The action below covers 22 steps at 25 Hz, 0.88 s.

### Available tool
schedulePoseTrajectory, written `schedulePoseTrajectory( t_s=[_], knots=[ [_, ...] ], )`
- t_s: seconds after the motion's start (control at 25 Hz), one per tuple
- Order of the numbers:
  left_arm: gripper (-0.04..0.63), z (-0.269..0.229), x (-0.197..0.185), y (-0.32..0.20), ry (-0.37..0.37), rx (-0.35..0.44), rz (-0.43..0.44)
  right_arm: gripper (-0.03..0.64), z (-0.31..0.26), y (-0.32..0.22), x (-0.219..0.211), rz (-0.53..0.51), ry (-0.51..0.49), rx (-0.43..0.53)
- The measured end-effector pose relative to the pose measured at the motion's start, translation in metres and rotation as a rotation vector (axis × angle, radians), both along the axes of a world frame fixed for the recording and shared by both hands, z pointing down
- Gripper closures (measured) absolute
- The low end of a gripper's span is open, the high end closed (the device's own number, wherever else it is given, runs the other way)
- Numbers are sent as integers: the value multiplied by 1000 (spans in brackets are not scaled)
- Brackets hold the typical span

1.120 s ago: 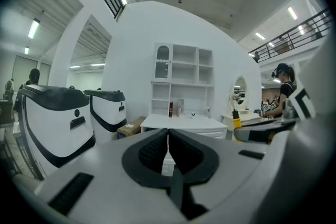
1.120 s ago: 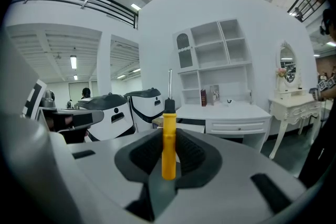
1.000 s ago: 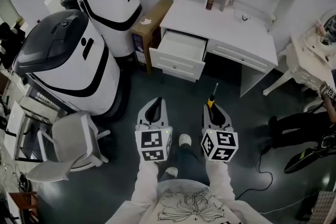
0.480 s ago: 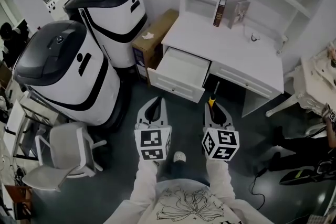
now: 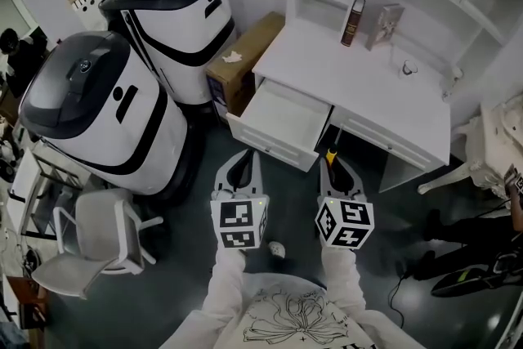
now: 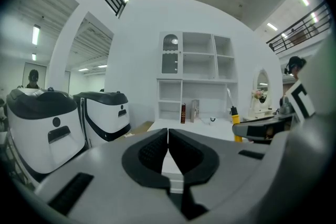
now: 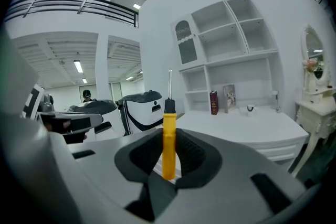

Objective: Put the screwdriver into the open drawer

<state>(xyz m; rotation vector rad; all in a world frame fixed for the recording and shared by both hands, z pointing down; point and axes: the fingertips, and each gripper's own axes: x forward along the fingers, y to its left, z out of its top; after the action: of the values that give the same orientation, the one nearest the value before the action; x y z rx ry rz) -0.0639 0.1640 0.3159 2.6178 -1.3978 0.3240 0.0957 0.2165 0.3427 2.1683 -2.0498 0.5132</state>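
Upright, the yellow-handled screwdriver [image 7: 168, 136] sits clamped in the right gripper [image 7: 169, 160].

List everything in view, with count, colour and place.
screwdriver: 1, yellow handle, in the right gripper's jaws
drawer: 1, white, open, left end of the desk
desk: 1, white, shelves above, upper right
books: 2, one dark red, one grey, standing on the desk
machines: 2, white and black, left
cardboard box: 1, brown, between machine and desk
chair: 1, pale grey, lower left
left gripper: 1, grey, jaws together, empty
right gripper: 1, grey, shut on the screwdriver
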Motion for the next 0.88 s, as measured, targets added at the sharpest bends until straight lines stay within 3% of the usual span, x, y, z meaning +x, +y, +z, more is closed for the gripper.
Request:
schedulePoseTrajectory(
  t_s=[0.48,0.88],
  knots=[
    [588,17,19,-60,-18,-25,-6,546,18,-59,22,0,-19,-23],
    [588,25,42,-144,-20,-30,23,546,27,-139,40,15,-19,-28]
  ],
)
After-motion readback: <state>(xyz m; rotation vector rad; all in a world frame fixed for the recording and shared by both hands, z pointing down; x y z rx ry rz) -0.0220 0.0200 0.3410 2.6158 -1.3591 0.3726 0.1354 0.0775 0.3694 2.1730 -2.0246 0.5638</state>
